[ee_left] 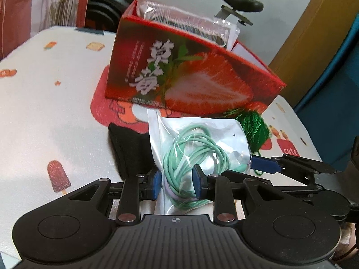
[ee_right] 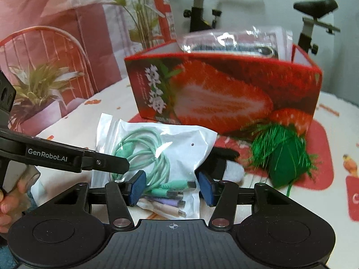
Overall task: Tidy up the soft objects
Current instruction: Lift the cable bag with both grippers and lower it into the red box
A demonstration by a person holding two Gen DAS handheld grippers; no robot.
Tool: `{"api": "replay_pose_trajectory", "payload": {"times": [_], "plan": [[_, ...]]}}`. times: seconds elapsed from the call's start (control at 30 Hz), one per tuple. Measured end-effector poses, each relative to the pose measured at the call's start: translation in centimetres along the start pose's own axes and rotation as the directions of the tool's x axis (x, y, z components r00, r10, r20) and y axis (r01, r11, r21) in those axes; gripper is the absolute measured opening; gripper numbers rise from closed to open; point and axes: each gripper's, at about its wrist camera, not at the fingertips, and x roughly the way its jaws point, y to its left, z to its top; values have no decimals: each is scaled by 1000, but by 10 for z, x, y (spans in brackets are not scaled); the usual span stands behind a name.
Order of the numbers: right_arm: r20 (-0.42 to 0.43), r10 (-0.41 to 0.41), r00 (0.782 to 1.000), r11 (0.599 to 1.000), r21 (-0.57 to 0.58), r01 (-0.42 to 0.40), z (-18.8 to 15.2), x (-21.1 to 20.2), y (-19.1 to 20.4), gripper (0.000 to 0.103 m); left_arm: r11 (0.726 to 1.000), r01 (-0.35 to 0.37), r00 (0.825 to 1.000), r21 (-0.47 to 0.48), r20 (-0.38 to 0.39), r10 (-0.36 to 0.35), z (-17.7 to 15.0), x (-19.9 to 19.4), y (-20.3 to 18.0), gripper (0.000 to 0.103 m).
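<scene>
A clear bag of mint-green cable [ee_left: 197, 148] lies on the table in front of a red strawberry box [ee_left: 190, 76]. My left gripper [ee_left: 177, 185] is open, its blue pads either side of the bag's near end. My right gripper [ee_right: 171, 189] is open around the bag's plug end [ee_right: 157, 157]. A green tassel [ee_left: 254, 126] lies beside the box, also in the right wrist view [ee_right: 282, 157]. A black soft item [ee_left: 128, 148] lies under the bag's left side. The box [ee_right: 224, 94] holds a clear plastic packet [ee_right: 235, 40].
The table has a white cloth with ice-cream prints [ee_left: 51, 116] and a red mat [ee_left: 101, 103]. An exercise bike [ee_right: 314, 22] stands behind the table. A plant [ee_right: 40, 85] and a red chair [ee_right: 44, 42] stand at the far left.
</scene>
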Motion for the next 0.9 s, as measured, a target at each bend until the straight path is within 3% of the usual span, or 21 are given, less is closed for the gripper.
{"api": "replay_pose_trajectory", "payload": {"times": [0.23,0.6,0.9], "plan": [[42,-14,999,996,-90,18,7,-15,14,48,999,9,999,32,51,-11,2,-16,-9,31],[106,-18,994,996,-90,28,15,-33,13,37,999,13,994,37,109,-17,11,-33,-16,31],[210,-4,978,992,-123,30,69,-54,5,34,995,56,976,83,205,-72,70,-54,-22,31]]}}
